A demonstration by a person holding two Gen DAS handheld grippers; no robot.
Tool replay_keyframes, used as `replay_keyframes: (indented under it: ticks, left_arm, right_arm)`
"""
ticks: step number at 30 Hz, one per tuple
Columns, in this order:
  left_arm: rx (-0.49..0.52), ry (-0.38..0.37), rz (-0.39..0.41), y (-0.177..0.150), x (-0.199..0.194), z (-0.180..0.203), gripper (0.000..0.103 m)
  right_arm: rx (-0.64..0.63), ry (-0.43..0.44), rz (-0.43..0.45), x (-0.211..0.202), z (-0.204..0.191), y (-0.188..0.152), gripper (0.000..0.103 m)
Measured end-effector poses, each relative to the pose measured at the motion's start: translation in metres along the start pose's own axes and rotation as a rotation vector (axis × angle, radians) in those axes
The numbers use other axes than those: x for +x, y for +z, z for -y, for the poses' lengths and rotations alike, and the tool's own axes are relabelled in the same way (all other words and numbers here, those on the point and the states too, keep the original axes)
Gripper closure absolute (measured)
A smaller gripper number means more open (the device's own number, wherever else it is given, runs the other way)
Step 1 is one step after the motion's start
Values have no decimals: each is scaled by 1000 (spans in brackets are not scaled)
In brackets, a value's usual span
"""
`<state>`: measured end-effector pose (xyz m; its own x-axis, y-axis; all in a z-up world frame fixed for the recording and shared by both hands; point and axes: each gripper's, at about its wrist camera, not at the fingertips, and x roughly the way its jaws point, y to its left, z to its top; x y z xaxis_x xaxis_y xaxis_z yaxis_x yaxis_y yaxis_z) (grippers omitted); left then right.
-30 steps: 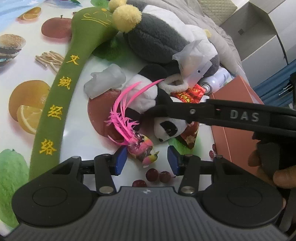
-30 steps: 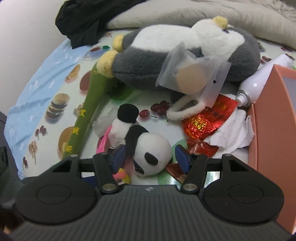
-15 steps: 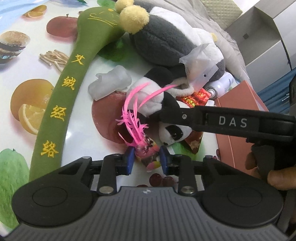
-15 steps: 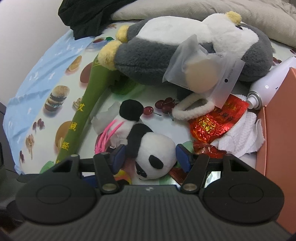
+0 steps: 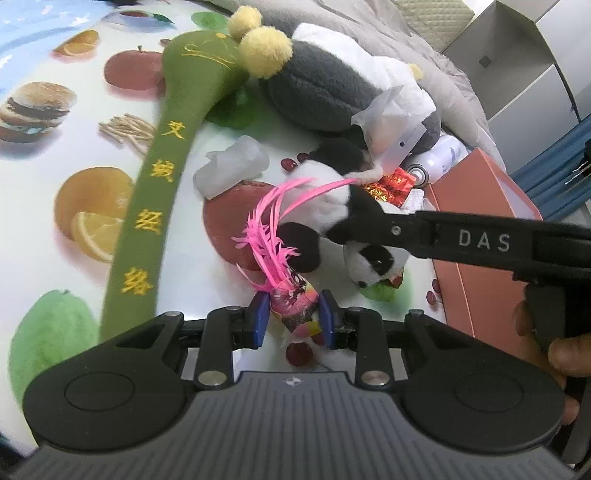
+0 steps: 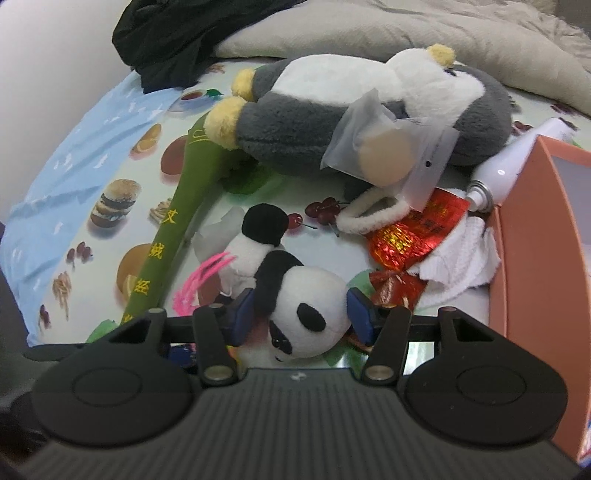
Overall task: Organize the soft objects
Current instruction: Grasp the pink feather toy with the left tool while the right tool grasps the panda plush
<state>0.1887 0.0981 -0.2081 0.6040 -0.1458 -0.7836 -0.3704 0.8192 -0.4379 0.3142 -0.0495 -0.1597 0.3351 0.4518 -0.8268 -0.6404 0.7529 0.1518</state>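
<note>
A small panda plush (image 6: 317, 291) lies on the fruit-print tablecloth (image 5: 44, 184). My right gripper (image 6: 301, 314) is closing its jaws on the panda's head, with both blue pads against it. In the left wrist view one of its fingers (image 5: 406, 229) crosses over the panda (image 5: 332, 206). Just left of the panda, a pink feather toy (image 5: 288, 295) is pinched at its base by my left gripper (image 5: 291, 317), which is shut on it. Behind them lie a big grey and white penguin plush (image 6: 369, 110) and a long green plush stick (image 5: 155, 184).
An orange box (image 6: 535, 258) stands at the right, with a white spray can (image 6: 509, 173), red foil packets (image 6: 413, 229) and a white cloth (image 6: 461, 258) beside it. A clear bag with a beige puff (image 6: 388, 155) leans on the penguin. Black clothing (image 6: 177, 37) and a grey quilt (image 6: 406, 29) lie at the back.
My left gripper's jaws have closed from wide apart onto the base of the pink feather toy. The right gripper's pads have drawn in against the panda's head.
</note>
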Motion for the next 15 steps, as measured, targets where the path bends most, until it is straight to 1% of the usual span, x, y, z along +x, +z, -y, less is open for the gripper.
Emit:
replay_keyframes:
  ticks: [9,15]
  left_arm:
    - [32,4,10,-15,-33,3,70]
    - [79,4,19,-24,-51,14,70]
  right_arm:
    - [49,-39,27,-33,-3,-30,46]
    - [79,-61,46,-57,-7,-54,46]
